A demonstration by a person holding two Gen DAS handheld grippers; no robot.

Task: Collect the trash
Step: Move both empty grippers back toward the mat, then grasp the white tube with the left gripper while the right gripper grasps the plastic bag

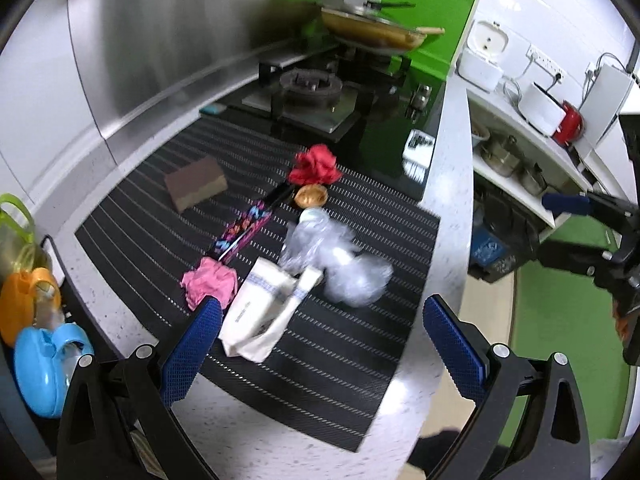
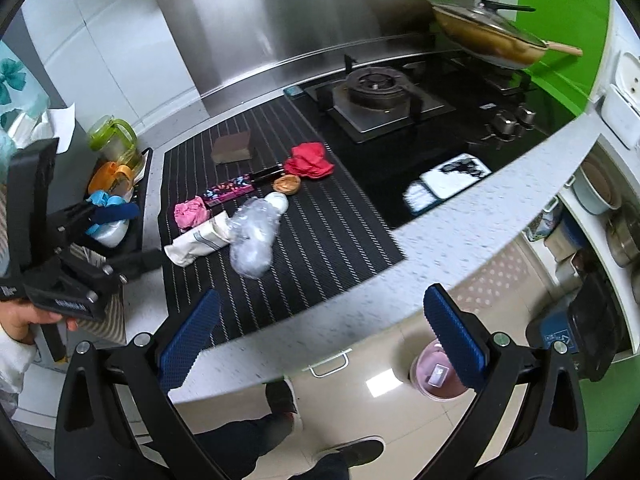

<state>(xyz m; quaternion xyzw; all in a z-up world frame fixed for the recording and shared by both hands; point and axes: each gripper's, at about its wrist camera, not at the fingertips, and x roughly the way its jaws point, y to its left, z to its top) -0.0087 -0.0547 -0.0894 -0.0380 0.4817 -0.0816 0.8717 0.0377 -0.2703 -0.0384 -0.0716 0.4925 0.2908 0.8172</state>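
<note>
Your left gripper [image 1: 320,322] and right gripper [image 2: 322,318] both gape wide, holding nothing. Near on the striped mat [image 2: 320,248]: paper bag [image 1: 266,312], crumpled clear plastic [image 1: 340,260], pink wad [image 1: 208,282]. Farther: patterned wrapper [image 1: 244,228], gold wrapper [image 1: 310,196], red wad [image 1: 314,164], sponge [image 1: 196,184]. Stove [image 1: 308,92] beyond.

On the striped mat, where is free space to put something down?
The striped mat is bare on its right half, between the crushed plastic bottle and the stove, and along the near edge. The left side is crowded: pink wad, paper bag, red wad.
</note>
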